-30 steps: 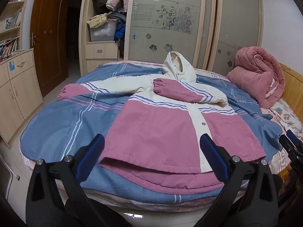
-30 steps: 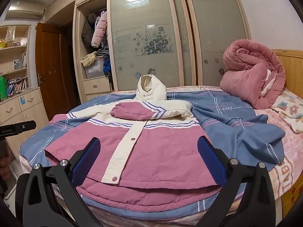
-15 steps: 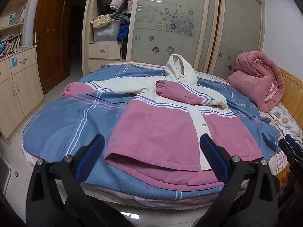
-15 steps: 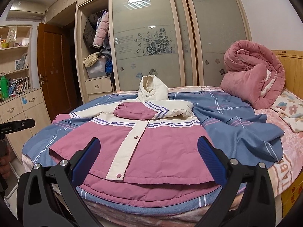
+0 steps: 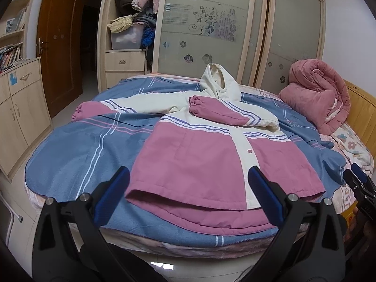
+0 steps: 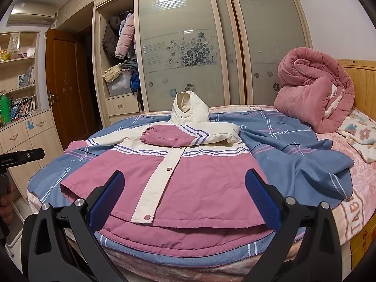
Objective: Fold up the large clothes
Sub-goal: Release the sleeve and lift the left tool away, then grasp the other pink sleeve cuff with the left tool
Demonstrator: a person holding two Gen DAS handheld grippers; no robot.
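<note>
The jacket [image 5: 206,162] is lying face up on the blue blanket [image 5: 77,159], and we are holding our left hand-held gripper [image 5: 188,195] wide apart just short of its hem, gripping nothing. Our right hand-held gripper [image 6: 183,197] is likewise gaping wide and empty before the jacket. One sleeve [image 6: 171,137] is lying folded across the jacket's chest; beyond the jacket, a pink quilt [image 6: 315,94] is sitting rolled.
</note>
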